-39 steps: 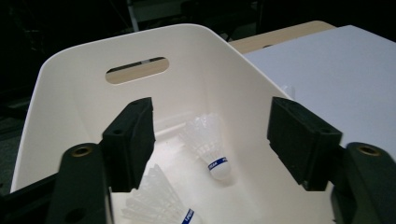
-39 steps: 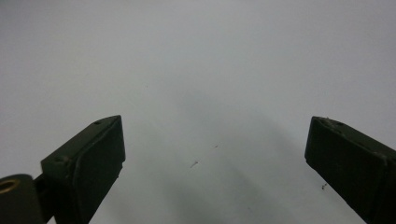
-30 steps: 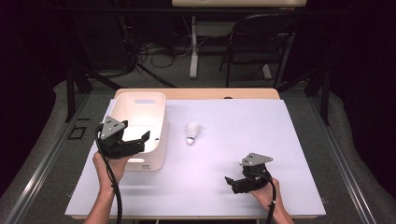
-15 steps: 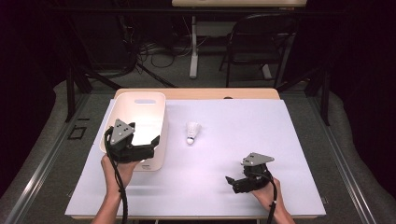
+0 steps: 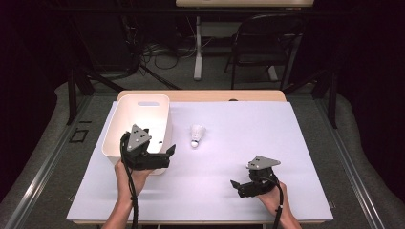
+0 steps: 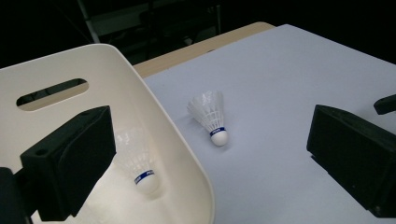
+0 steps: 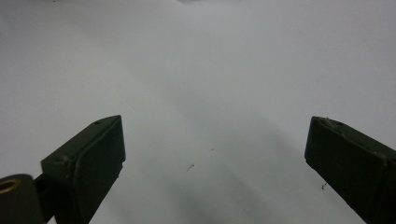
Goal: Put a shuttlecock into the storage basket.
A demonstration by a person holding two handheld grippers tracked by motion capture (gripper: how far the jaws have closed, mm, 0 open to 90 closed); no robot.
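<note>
Holding the left gripper [image 5: 167, 156] at the near corner of the white plastic rectangular bin [image 5: 111, 129], jaws spread wide after just opening, nothing between them. Straddling the bin's rim: one jaw above the inside, the other above the pale lilac counter [image 5: 296, 143]. Resting the right gripper [image 5: 237, 187] low on bare counter, likewise spread wide and empty.

Locating the work pieces:
- Binned shuttlecock [image 6: 140, 163], white feathered skirt with blue band and round cork: inside the bin, just ahead of the left gripper's inner jaw.
- Loose shuttlecock [image 5: 196, 135], same make: on its side on the counter, ahead of the left gripper between its two jaws, cork end nearest, near the bin wall but not touching, well apart from the right gripper.

Probable faults from here:
- Catching the rim with the inner jaw during a sideways swing; likely to shove or tip the light bin. Lift clear of the rim first.
- Nudging the cork with one jaw; likely to roll the loose shuttlecock in an arc.
- Closing across the skirt; likely to crush feathers. Grip at the cork.

Checking clearance: open counter on the outer-jaw side of the left gripper and ahead of the right gripper; bin wall close on the inner-jaw side; far counter edge well beyond; near edge just behind both hands.
</note>
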